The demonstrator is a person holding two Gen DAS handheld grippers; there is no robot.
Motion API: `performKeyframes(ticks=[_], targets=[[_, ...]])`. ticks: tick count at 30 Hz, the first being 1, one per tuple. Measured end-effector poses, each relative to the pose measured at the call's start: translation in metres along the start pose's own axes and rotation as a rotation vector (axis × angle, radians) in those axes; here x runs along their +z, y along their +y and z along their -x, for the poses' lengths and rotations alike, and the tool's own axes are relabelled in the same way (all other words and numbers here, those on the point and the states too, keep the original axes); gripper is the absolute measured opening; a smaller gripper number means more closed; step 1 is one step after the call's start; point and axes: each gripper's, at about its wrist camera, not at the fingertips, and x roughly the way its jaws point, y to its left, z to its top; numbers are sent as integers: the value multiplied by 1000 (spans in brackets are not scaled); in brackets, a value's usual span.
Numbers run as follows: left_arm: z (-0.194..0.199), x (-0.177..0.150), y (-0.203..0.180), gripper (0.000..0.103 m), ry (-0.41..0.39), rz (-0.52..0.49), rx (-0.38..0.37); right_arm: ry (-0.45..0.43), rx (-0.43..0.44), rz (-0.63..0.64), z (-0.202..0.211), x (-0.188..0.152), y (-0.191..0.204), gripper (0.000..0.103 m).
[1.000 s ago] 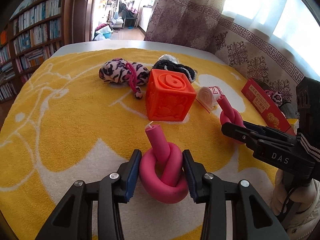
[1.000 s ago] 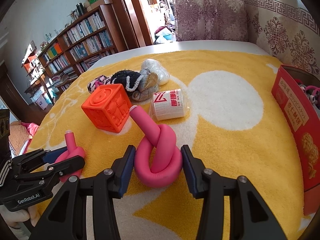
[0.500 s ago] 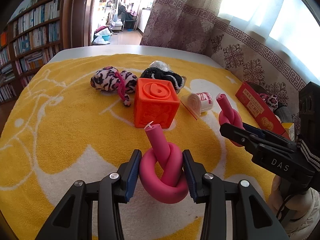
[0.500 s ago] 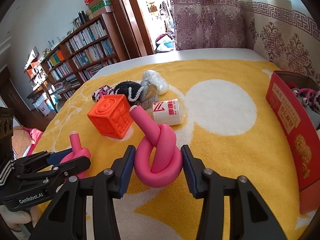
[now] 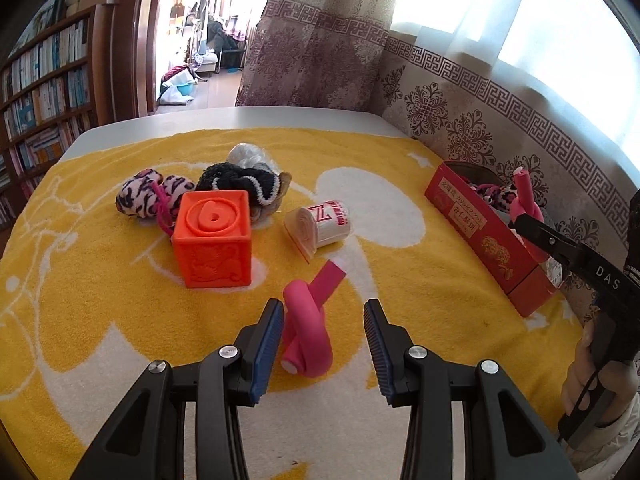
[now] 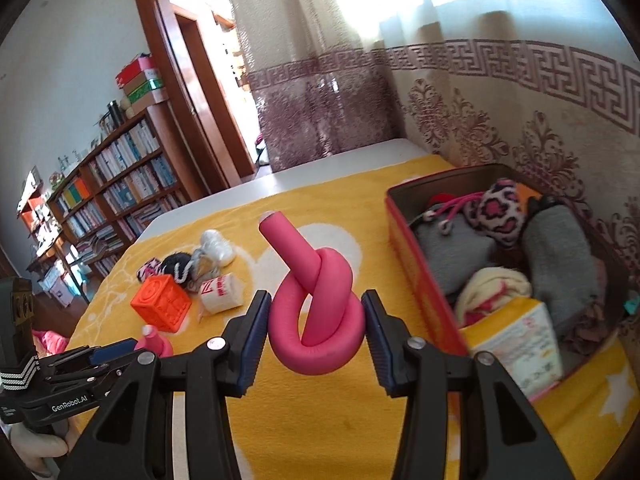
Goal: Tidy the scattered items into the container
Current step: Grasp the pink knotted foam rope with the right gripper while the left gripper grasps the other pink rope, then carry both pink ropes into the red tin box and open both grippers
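Near red box (image 5: 480, 236), two pink knots (image 5: 306, 332) (image 5: 526, 200)

A yellow terry cloth with white shapes (image 5: 80, 280) covers a white tabletop (image 5: 240, 118) across the lower frame. At left stands a wooden bookcase packed with books (image 5: 44, 92), coloured boxes (image 6: 140, 80) stacked on top. Beside it a brown wooden door frame (image 5: 146, 40); beige curtains with maroon fretwork borders (image 5: 320, 60) fill the upper right.

We are looking into a lived-in home: a packed bookshelf (image 6: 120, 196) is lining one wall, patterned curtains (image 5: 460, 92) are hanging by a bright window, and a wooden doorway (image 6: 192, 92) is opening onto another room.
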Motion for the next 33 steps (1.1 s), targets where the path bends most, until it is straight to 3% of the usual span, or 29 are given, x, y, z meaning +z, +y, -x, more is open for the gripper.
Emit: performKeyframes(ticks=[8, 17, 20, 33], targets=[[-5, 11, -37, 43, -13, -57, -26, -115, -99, -53, 40, 15, -47, 51], [-17, 3, -23, 44, 40, -2, 20, -102, -150, -123, 37, 17, -83, 51], [-16, -2, -14, 73, 33, 17, 42, -87, -159, -135, 32, 15, -87, 51], [-56, -8, -20, 73, 106, -26, 57, -77, -168, -129, 26, 13, -83, 51]])
